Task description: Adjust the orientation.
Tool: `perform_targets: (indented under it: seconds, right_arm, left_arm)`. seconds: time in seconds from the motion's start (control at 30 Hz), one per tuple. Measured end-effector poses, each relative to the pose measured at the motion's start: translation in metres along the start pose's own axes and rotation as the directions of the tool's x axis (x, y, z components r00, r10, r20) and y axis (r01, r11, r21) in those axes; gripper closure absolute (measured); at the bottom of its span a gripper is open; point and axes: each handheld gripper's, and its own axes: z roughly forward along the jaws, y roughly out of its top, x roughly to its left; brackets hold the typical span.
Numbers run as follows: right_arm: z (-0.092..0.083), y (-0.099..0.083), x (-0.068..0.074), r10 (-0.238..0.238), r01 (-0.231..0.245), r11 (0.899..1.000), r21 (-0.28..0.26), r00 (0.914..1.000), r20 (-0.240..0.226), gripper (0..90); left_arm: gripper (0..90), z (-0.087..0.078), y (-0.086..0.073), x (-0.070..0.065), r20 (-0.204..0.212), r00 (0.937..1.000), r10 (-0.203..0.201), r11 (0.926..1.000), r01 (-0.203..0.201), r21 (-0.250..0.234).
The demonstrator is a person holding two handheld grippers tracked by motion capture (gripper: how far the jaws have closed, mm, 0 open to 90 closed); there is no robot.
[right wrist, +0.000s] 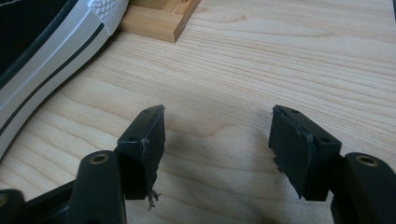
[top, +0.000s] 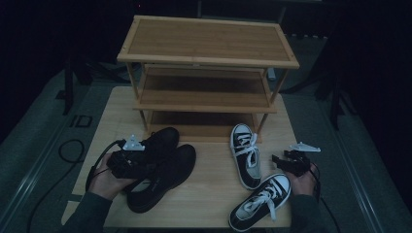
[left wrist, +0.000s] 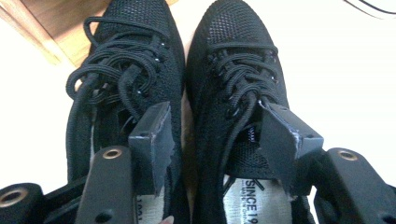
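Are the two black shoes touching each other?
Touching. In the left gripper view the left black shoe and the right black shoe press side by side along their inner edges, with no table showing between them near the laces.

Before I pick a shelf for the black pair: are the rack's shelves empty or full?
Empty as far as shown: the wooden rack's top and middle shelves are bare; the bottom shelf is shadowed but looks bare.

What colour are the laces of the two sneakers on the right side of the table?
White, on black sneakers with white soles; the high view shows it best.
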Motion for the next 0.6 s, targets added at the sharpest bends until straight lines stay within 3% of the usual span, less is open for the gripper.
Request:
perform_targets:
  seconds: [0.1,0.3,0.43,0.6]
  right_arm:
    - [0.000,0.000,0.000,0.000,0.000,1.000,0.000,1.0000,0.000,35.7]
    - [0.000,0.000,0.000,-0.002,0.002,1.000,0.001,1.0000,0.001,35.7]
    - [0.000,0.000,0.000,-0.003,0.003,1.000,0.001,1.0000,0.001,35.7]
    - [0.000,0.000,0.000,-0.003,0.003,1.000,0.001,1.0000,0.001,35.7]
  left_arm:
    - [41.0,0.000,-0.002,0.002,-0.020,0.9997,0.012,0.9999,-0.012,-0.004]
    - [29.9,0.004,-0.005,0.008,-0.038,0.9990,-0.021,0.9997,0.021,0.014]
    - [30.2,0.010,-0.007,0.011,-0.022,0.9989,-0.041,0.9981,0.042,0.044]
    - [34.2,0.017,-0.007,0.012,-0.007,0.9993,-0.038,0.9971,0.038,0.066]
